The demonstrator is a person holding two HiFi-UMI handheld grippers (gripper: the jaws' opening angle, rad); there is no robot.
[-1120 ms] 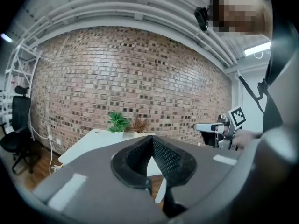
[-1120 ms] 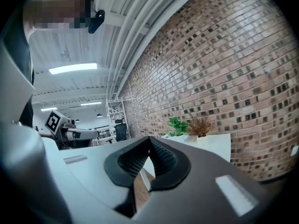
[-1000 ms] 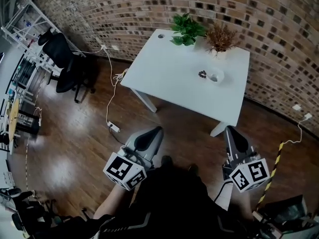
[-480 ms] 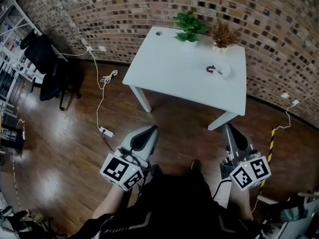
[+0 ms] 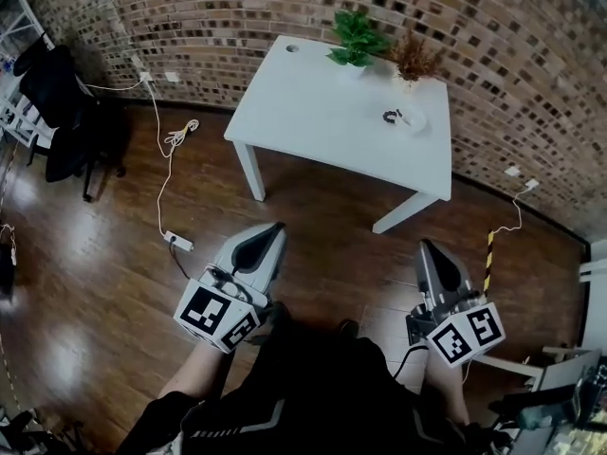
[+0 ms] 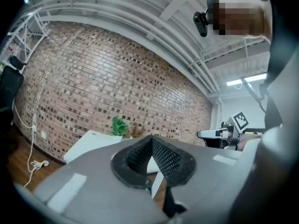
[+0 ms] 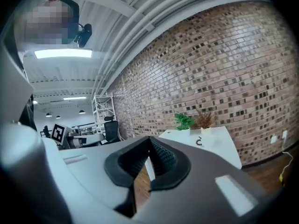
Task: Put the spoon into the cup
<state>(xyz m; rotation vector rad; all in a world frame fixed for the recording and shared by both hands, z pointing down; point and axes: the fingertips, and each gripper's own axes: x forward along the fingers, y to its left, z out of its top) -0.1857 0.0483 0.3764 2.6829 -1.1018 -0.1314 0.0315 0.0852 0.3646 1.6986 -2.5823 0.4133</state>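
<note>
Table [image 5: 322,121] lies well beyond closed left gripper [image 5: 277,226] and right gripper [image 5: 424,245].

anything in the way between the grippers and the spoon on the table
Nothing visible: only wooden floor and bare table lie between the left gripper, the right gripper and the dark spoon beside the cup.

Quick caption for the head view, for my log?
Shut, empty left gripper and right gripper held above the wood floor, short of the white table bearing the cup.
</note>
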